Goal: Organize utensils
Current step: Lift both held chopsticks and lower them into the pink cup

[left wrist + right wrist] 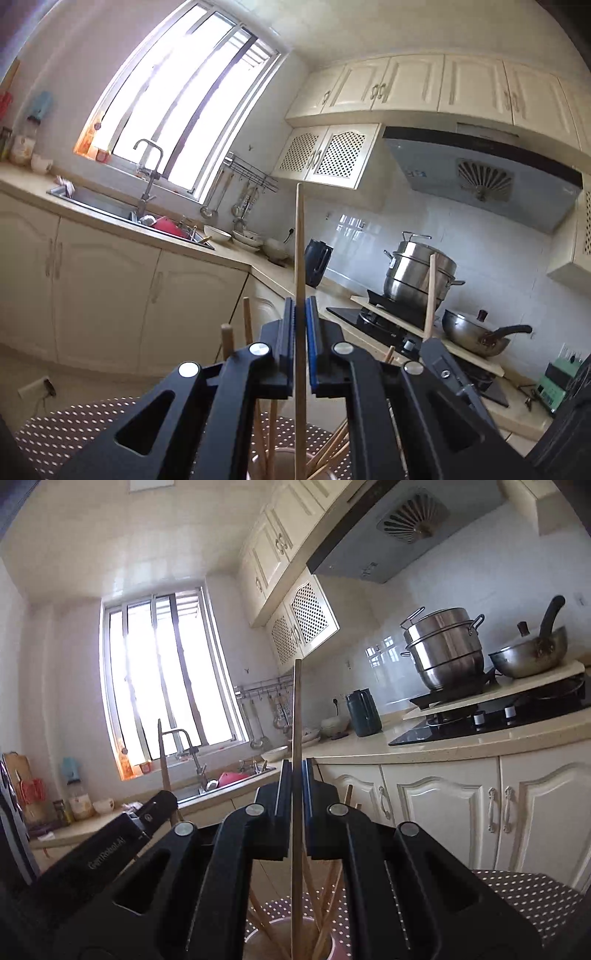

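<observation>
Left gripper (pixel 301 301) and right gripper (pixel 295 764) each clench one upright chopstick (pixel 300 236) (pixel 296 709) above cup (pixel 273 941).

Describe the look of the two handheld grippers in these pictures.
Left gripper: matte black angular linkage arms with triangular cut-outs, round silver pivot caps, blue ribbed pads on flat parallel fingers. Right gripper: same black build and silver caps. In the right wrist view the left gripper's body shows white lettering. No cables or sleeves visible.
</observation>
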{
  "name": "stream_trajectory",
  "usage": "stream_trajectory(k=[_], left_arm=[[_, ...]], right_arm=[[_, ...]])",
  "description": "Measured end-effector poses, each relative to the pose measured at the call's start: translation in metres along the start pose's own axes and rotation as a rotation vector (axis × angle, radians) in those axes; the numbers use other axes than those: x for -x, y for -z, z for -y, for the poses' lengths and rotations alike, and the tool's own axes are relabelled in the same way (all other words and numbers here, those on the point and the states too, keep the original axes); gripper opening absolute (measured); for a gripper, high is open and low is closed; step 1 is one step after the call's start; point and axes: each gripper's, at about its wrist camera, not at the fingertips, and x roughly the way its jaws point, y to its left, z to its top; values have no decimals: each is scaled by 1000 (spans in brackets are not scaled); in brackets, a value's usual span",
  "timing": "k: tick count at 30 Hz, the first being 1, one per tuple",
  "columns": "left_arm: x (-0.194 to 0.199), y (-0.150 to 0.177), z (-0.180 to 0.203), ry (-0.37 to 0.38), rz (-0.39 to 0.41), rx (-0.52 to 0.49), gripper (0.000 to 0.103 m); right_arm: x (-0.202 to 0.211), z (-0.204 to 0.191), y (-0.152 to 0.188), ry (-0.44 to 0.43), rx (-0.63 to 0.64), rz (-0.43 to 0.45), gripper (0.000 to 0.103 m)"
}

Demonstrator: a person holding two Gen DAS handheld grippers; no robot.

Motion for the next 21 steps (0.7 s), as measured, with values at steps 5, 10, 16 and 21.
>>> stream_trajectory(k=[5, 10, 16, 21], left_arm=[[-1, 1, -5, 7, 53, 0, 6], [-11, 7, -10, 24, 57, -23, 6], [-28, 17, -13, 37, 20, -43, 6], [-28, 26, -10, 34, 17, -110, 6]], right_arm=[[-15, -4, 2, -20, 15, 28, 6], [-23, -2, 9, -5, 19, 50, 6], [-33, 14, 18, 26, -31, 43, 6], [-33, 14, 31, 41, 0, 12, 6]])
